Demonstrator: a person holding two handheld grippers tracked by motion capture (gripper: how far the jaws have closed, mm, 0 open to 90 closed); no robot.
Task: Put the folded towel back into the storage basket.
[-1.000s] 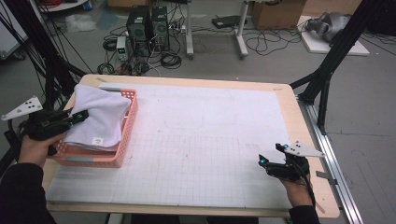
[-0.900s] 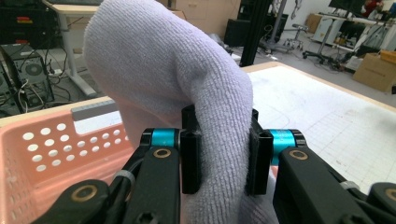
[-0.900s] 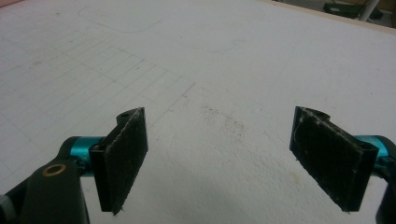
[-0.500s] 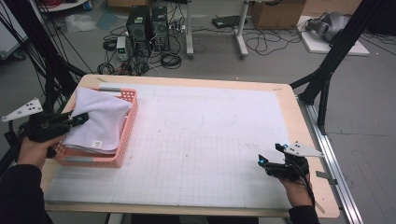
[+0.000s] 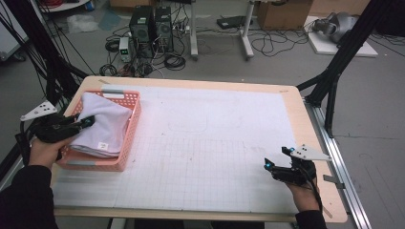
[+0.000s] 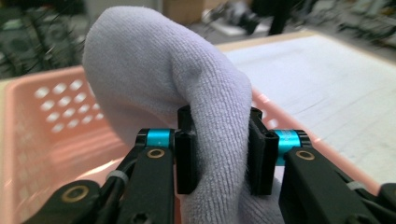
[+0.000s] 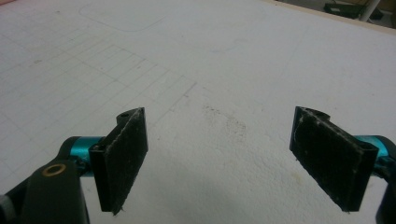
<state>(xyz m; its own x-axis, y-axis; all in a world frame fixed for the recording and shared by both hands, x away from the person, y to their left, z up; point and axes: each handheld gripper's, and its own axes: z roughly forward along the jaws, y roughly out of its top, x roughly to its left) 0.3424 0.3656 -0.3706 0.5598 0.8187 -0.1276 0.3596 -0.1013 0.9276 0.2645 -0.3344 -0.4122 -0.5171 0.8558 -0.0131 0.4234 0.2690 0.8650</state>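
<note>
1. Under inspection: a pale lilac towel [image 5: 107, 125]. Found folded in a pink perforated basket [image 5: 95, 163] at the left edge of the counter [image 5: 215, 143], with a small white label [image 5: 101, 145] on the near fold.
2. Pinched on a raised fold at the left side by the jaws of the left gripper [image 6: 219, 149], both pads pressing into the pile. Noted of those jaws: just been opening a little, with the cloth between them. Judged a light hold, possibly about to slacken.
3. Nothing between the jaws of the right gripper [image 7: 233, 158]. Held wide apart, low over bare counter at the near right, well away from the basket.
4. Handling, as judged: light, soft and limp, with no stiffness to keep its shape. Looped pile, so little risk of slipping from rough pads. Not fragile. Likely to sag, unfold and trail if lifted from a single point, and to catch on the basket wall.
5. Recommended hold: deep on a doubled fold or a corner, never on a single loose edge. Advisable to take a second hold with the right gripper on the opposite corner before spreading or carrying.
6. Risk: only the top layer taken, the rest left behind in the basket.
</note>
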